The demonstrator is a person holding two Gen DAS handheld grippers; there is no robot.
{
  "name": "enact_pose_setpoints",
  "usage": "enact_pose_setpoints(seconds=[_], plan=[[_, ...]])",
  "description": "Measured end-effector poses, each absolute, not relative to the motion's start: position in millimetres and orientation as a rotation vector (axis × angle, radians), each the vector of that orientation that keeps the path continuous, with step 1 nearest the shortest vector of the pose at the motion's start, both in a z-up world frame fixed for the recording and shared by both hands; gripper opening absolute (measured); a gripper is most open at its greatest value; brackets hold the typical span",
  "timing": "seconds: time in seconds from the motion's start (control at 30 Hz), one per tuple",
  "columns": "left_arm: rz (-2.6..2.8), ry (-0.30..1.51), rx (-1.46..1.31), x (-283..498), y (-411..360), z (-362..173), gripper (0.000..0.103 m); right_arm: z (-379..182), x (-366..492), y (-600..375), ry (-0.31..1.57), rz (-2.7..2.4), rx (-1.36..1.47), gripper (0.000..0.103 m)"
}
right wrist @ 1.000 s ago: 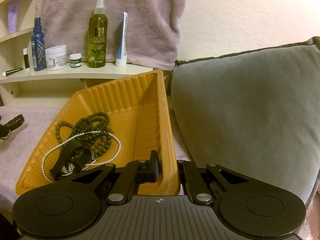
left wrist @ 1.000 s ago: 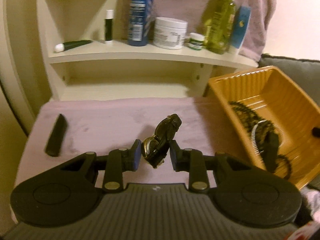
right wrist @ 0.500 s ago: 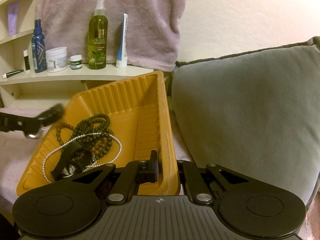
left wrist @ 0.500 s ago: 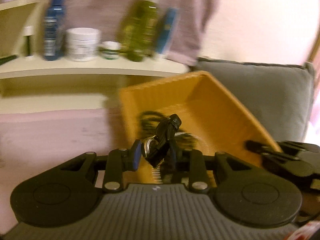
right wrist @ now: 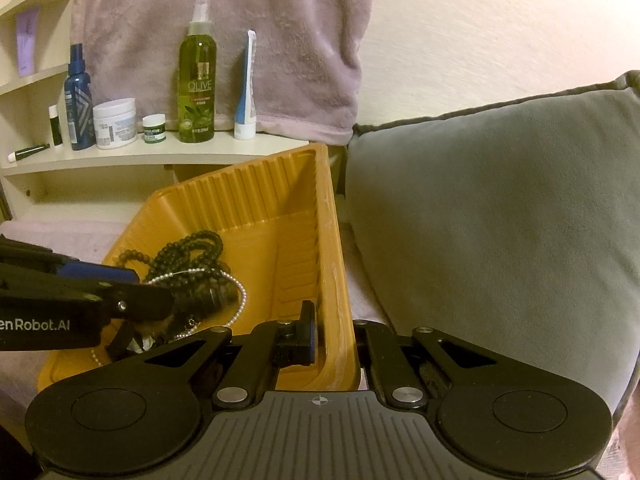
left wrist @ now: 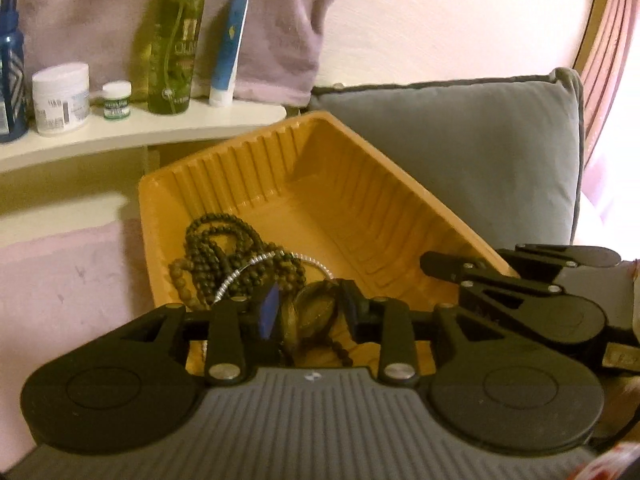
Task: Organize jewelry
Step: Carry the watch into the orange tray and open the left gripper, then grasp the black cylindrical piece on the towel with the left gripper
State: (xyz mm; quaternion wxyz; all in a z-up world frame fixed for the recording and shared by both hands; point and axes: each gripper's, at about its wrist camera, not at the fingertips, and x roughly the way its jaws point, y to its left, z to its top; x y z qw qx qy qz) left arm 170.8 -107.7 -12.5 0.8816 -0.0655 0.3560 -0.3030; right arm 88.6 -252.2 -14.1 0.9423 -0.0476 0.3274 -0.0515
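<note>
An orange tray holds dark bead necklaces and a pearl strand. My left gripper is over the tray's near end, its jaws parted around a gold-faced watch with a dark strap; whether the pads still touch it is unclear. It enters the right wrist view from the left. My right gripper is shut on the tray's right wall, one finger inside and one outside, and shows in the left wrist view.
A cream shelf behind the tray carries an olive spray bottle, a blue tube, a white jar and a blue bottle. A grey cushion stands right of the tray. A pink cloth covers the surface on the left.
My left gripper carried the watch rightward from the pink cloth to over the tray, lowered it among the necklaces, and its jaws have widened. The right gripper has kept its hold on the tray wall.
</note>
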Motion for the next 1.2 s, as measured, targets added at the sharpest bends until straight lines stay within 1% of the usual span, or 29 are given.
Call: enact_pose_setpoints(seconds=[0.33,0.73,1.03,1.2], plan=[[-0.483,0.696,-0.135,170,-61,-6,0.033,-14,88,-253,0.667,-0.106,-0.1,0.006],[-0.242,0.724,-0.104,171,15,-27,0.034,-16,89,-253,0.671,-0.113,-0.109,0.006],[-0.151,0.745,-0.09,169,43,-39,0.034,-17,90,-253,0.673,-0.113,-0.111,0.006],[-0.101,0.751,-0.076,167,57,-47,0.038,-18,90,-253,0.675,-0.114,-0.114,0.006]])
